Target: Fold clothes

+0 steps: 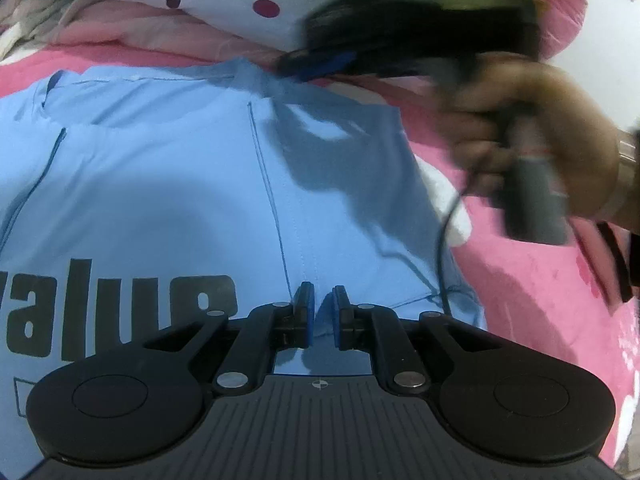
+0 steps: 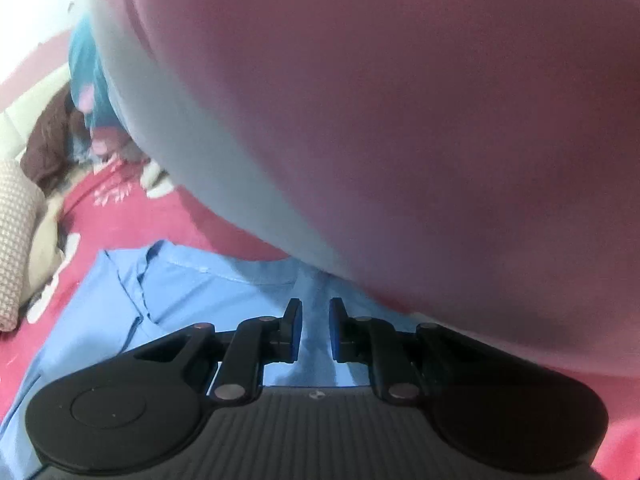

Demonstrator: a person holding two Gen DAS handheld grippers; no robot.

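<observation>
Left tool [image 1: 323,312]: jaws nearly closed, a narrow gap, nothing pinched; it is over the shirt.
Right tool [image 2: 315,330]: jaws apart by a small gap, shirt cloth behind them, no grip visible.
Right hand [image 1: 532,140]: holds the blurred right tool near the shirt's far edge.
Shirt [image 1: 180,184]: light blue, flat on the bed, dark letters on it.
Bed [image 1: 540,280]: pink cover; pink pillow [image 2: 400,120] just beside the right tool.
</observation>
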